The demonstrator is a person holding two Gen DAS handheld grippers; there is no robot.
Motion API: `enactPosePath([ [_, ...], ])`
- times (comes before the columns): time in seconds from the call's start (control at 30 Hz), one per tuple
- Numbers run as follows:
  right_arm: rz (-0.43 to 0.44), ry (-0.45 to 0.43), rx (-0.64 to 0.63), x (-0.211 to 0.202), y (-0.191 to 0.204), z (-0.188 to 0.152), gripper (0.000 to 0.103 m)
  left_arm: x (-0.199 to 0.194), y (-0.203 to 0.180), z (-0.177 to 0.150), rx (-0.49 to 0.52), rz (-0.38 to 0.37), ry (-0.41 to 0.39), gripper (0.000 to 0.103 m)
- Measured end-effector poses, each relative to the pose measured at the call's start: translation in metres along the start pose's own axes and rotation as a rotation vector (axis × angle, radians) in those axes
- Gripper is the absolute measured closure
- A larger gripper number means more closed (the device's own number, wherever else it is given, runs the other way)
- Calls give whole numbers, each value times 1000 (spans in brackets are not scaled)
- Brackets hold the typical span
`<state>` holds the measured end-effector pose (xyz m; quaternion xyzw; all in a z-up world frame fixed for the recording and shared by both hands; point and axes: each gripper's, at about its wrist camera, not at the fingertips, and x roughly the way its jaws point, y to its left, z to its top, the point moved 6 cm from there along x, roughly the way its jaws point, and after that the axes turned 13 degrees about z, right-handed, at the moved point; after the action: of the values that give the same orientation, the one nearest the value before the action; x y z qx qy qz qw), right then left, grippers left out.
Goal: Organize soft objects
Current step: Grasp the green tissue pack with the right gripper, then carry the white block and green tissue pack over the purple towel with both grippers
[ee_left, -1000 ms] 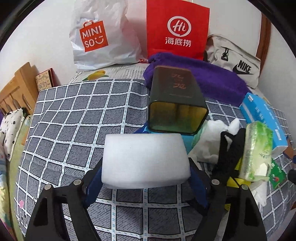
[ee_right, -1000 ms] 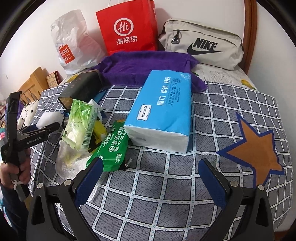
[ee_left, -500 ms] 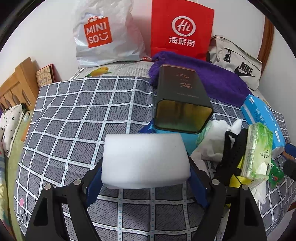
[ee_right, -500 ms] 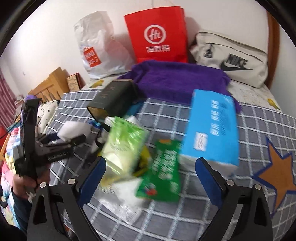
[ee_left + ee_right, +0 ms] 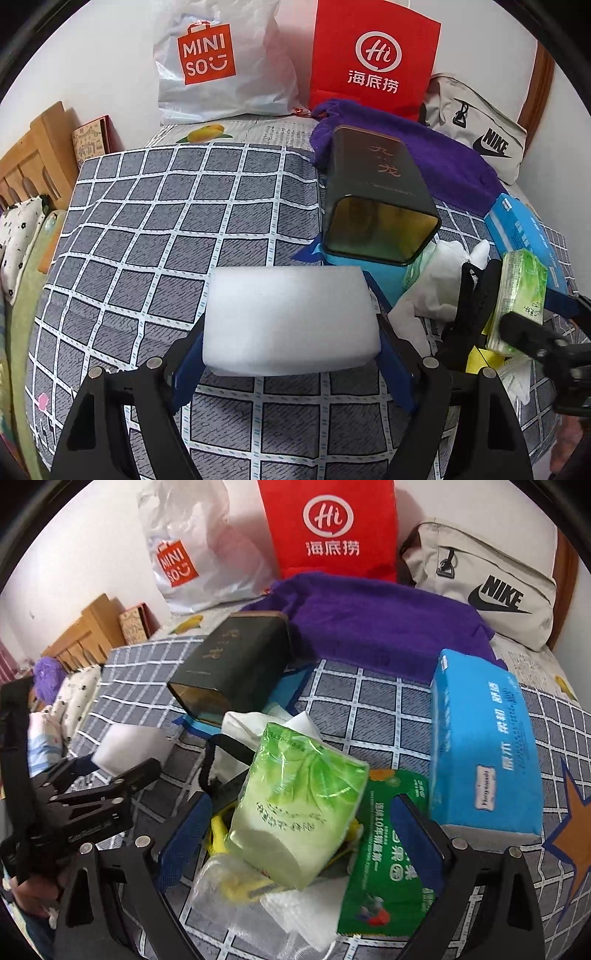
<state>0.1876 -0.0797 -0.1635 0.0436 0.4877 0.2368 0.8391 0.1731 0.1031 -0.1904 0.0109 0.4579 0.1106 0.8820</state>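
At the lower centre of the left wrist view, my left gripper [image 5: 291, 332] clamps the white foam block [image 5: 290, 319] above the checked bedspread [image 5: 155, 221]. My right gripper [image 5: 299, 834] is spread wide around the green tissue pack [image 5: 295, 812], mid-frame.

Soft goods gathered on the checked bed cover

A white foam block [image 5: 291, 319] sits level between the left claw's [image 5: 291, 354] blue pads. At 3 o'clock from it, a pale green tissue pack [image 5: 299, 808] stands tilted atop crumpled white paper [image 5: 258, 722]; a blue tissue pack [image 5: 484, 746] lies flat further on.
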Motion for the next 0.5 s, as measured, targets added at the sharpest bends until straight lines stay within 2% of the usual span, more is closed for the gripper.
enactPosePath([
  [0.07,-6,5,1,6,0,1,6,0,1,0,5,3,-1,21],
  [0.13,-16,2,1,10,-2,2,16,1,4,-1,8,8,2,21],
  [0.2,29,4,-4,11,-1,2,41,0,7,0,4,9,2,22],
  [0.3,28,-21,1,2,-3,5,45,-4,9,4,-3,8,-2,22],
  [0.5,45,-52,-6,-23,-6,12,46,-15,9,18,-8,-9,-21,22],
])
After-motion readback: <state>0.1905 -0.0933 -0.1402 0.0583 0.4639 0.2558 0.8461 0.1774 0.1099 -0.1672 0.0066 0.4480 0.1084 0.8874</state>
